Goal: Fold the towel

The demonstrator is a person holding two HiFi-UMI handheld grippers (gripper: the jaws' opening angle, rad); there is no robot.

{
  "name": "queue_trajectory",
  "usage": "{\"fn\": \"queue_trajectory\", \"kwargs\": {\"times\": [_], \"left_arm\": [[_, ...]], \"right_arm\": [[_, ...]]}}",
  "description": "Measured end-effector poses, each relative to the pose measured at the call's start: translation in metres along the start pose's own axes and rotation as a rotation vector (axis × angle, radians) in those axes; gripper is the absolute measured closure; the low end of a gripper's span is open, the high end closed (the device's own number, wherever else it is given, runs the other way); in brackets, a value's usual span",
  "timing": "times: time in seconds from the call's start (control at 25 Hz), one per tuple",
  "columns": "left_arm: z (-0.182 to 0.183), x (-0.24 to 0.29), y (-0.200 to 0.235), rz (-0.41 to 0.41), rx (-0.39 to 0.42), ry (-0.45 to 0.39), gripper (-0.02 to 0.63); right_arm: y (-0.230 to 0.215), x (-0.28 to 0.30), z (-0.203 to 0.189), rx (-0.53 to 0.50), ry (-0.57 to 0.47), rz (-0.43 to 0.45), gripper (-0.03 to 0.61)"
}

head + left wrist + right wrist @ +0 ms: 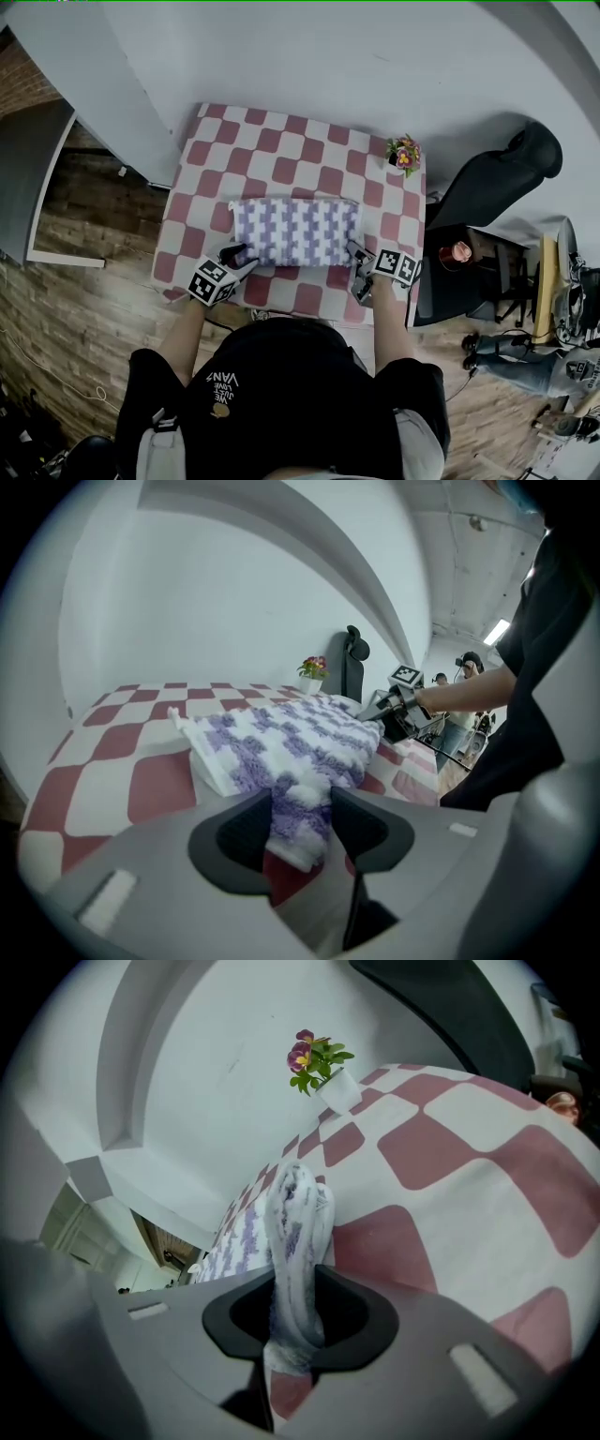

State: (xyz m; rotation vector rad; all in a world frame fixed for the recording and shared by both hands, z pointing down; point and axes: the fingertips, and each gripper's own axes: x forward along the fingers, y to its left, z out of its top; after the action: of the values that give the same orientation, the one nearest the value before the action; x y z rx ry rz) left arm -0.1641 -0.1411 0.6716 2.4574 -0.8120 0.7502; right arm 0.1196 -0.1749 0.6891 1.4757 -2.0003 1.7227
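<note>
Purple-and-white towel [296, 231], folded, lies along the checked counter's [281, 155] near edge. Left gripper [236, 255] jaws clamp its near-left corner and right gripper [357, 252] jaws pinch the near-right. Flowerpot [404, 155] sits at the far-right corner. Only the head view shows the wood floor [66, 309].

The person wears a black short-sleeved T-shirt [291, 403] with small pale lettering [223, 386] printed below the collar, and the left gripper [236, 255] and right gripper [356, 251] are smooth grey moulded shells with matt black jaw pads, bearing a left marker cube [212, 279] and a right marker cube [397, 266] of black-and-white squares.
</note>
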Motion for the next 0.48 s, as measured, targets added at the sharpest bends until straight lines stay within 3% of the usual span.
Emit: {"fn": "queue_trajectory", "kwargs": {"times": [0.2,0.48], "left_arm": [[0.001,-0.005,-0.004,0.006,0.005,-0.006,0.410],[0.013,-0.034,0.000,0.085,-0.001,-0.065,0.410]], "right_arm": [[0.017,-0.013,0.012,-0.040,-0.050,0.001,0.500],[0.096,-0.028,0.021,-0.256,-0.093,0.042,0.506]]}}
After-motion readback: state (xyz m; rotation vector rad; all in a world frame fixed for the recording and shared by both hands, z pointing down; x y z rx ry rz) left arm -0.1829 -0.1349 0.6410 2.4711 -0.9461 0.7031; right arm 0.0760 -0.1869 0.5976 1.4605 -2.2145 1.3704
